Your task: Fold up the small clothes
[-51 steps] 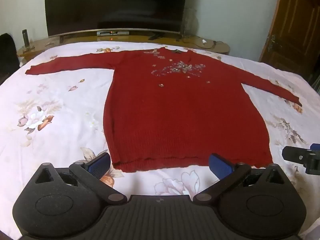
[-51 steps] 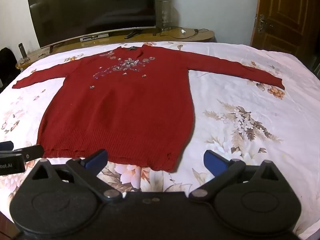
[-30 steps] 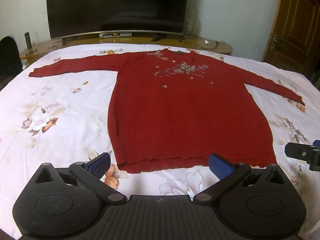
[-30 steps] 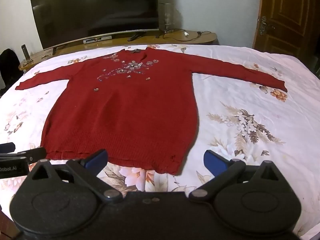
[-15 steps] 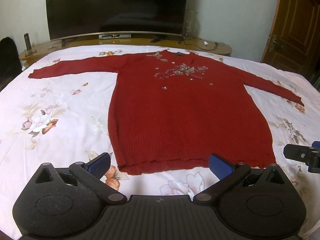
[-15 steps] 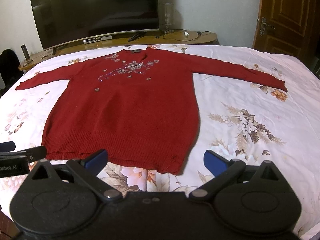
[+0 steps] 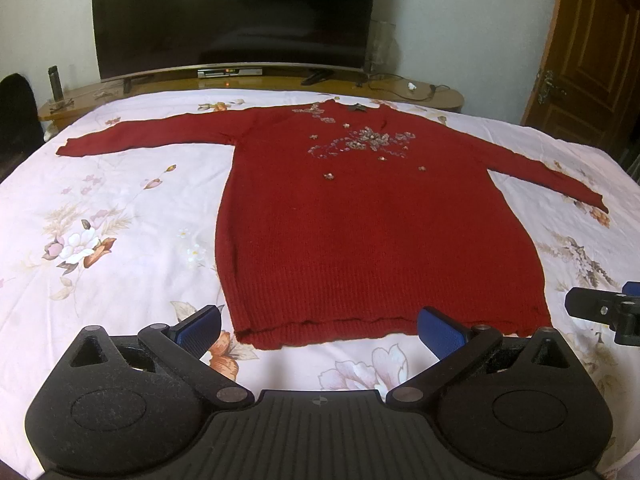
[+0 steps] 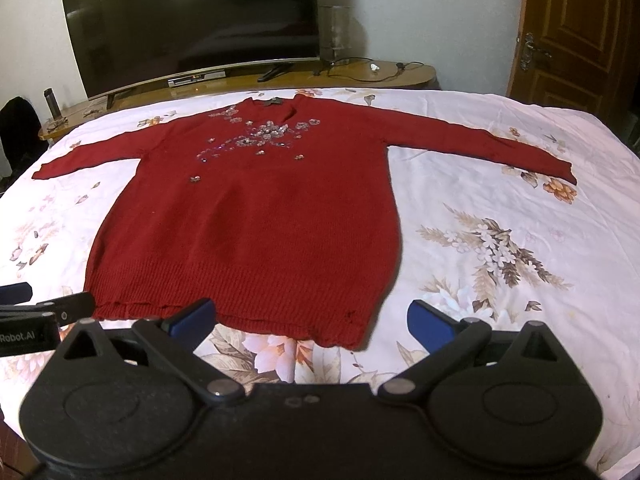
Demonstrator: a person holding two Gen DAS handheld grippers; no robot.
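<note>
1. We see a red sweater (image 7: 372, 236) spread flat, front up, on a bed (image 7: 120, 216) with a white floral sheet, both sleeves stretched out to the sides and the neck toward the far edge.
2. A patch of beaded flowers (image 7: 360, 142) sits on the chest, near the collar.
3. Our left gripper (image 7: 320, 330) hangs just short of the near hem, with its blue fingers (image 7: 200, 326) spread wide and holding nothing.
4. In the left wrist view the hem lies between and just beyond the two fingers; the left finger is just left of the hem's left corner, while the right finger overlaps the hem short of its right corner.
5. Our right gripper (image 8: 312, 320) also stands open and empty, with its fingers (image 8: 430, 322) wide apart.
6. In the right wrist view the hem's right corner (image 8: 340, 340) lies between the fingers, and the left finger overlaps the hem's near edge; we cannot tell whether it touches the cloth.
7. Each gripper shows at the edge of the other's view, side by side along the near edge of the bed.
8. Past the bed, a dark TV (image 8: 192, 24) stands on a wooden stand (image 8: 384, 74), with a brown door (image 8: 576, 36) at far right.
</note>
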